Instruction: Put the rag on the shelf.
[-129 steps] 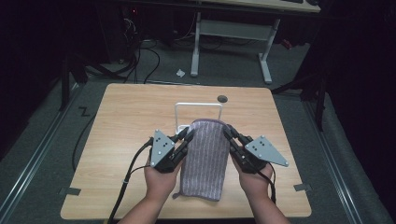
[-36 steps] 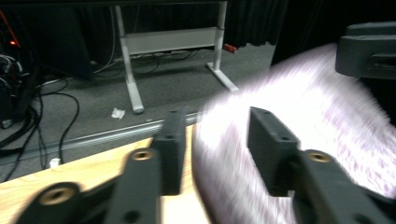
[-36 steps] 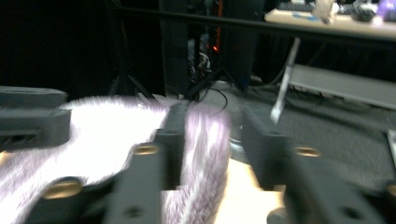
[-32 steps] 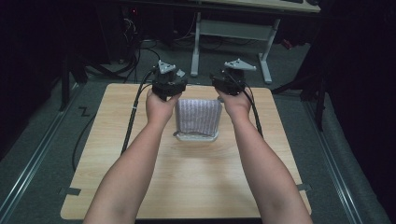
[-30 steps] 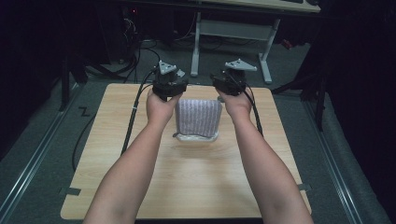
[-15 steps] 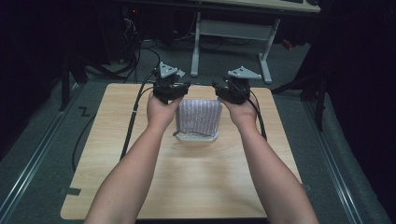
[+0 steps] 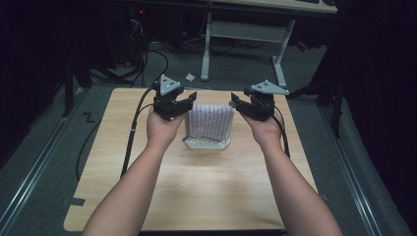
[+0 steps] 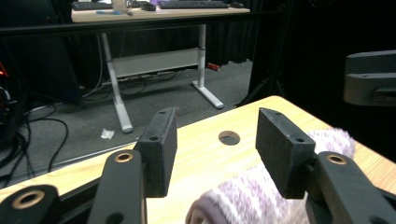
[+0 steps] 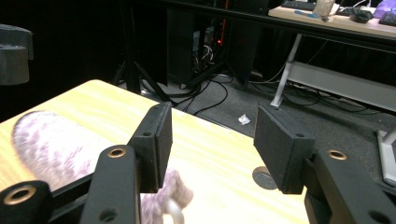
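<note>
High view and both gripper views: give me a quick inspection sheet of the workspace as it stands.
Surface: wooden table, round hole near far edge.
Job's things: striped purple towel draped over white rack.
Clutter: nothing seen on the table.
Grippers: left tongs and right tongs open, flanking the towel's top, gripping nothing.
Cables: black cable trails off the left edge.
Surroundings: dark room, white-legged desk, paper scrap on floor.

Wooden table [image 7: 206,196]; desk [image 7: 255,29] behind; floor cables [image 7: 142,59].

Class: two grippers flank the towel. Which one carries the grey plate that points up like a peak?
The left gripper: its plate stands peaked, while the right gripper bears one lying flat.
</note>
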{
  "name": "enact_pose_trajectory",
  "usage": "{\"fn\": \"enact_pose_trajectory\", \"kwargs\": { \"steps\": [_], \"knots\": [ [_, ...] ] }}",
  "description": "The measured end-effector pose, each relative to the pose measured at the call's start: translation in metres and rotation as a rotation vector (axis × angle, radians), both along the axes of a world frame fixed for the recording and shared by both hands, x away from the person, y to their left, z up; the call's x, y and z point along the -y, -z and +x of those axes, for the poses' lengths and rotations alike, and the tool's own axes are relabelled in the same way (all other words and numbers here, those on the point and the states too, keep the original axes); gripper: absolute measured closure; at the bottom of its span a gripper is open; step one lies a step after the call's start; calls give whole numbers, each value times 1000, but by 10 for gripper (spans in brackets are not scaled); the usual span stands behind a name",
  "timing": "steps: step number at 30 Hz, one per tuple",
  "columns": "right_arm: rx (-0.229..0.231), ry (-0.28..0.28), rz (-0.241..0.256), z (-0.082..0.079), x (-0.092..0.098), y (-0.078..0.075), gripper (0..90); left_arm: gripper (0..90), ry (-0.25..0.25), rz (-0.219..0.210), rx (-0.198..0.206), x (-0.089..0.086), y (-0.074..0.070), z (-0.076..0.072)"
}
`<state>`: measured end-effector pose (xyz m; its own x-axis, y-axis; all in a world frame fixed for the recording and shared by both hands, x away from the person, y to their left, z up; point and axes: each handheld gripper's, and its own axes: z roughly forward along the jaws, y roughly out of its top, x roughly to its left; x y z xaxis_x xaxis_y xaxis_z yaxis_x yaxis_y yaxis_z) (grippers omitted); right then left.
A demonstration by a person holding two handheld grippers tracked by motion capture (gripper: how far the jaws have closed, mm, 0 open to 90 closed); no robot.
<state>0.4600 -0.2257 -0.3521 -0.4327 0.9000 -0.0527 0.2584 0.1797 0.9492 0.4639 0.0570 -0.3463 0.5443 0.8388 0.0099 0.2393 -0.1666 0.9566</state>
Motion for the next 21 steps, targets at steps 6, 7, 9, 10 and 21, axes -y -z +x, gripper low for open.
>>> {"fn": "enact_pose_trajectory", "kwargs": {
  "steps": [6,7,9,10,21],
  "knots": [
    [-2,0,-31,-19,6,7,461,491,-11,-39,-12,-15,6,-12],
    [1,-2,-38,-22,7,9,457,489,-7,-46,-10,-17,9,-14],
    [-6,-14,-56,-30,9,16,432,486,7,-51,-15,-22,14,-18],
    [-13,-22,-58,-32,10,19,433,485,6,-40,-17,-23,18,-19],
    [-86,-27,-97,-53,21,75,434,479,20,6,-101,-37,82,-35]
  ]
}}
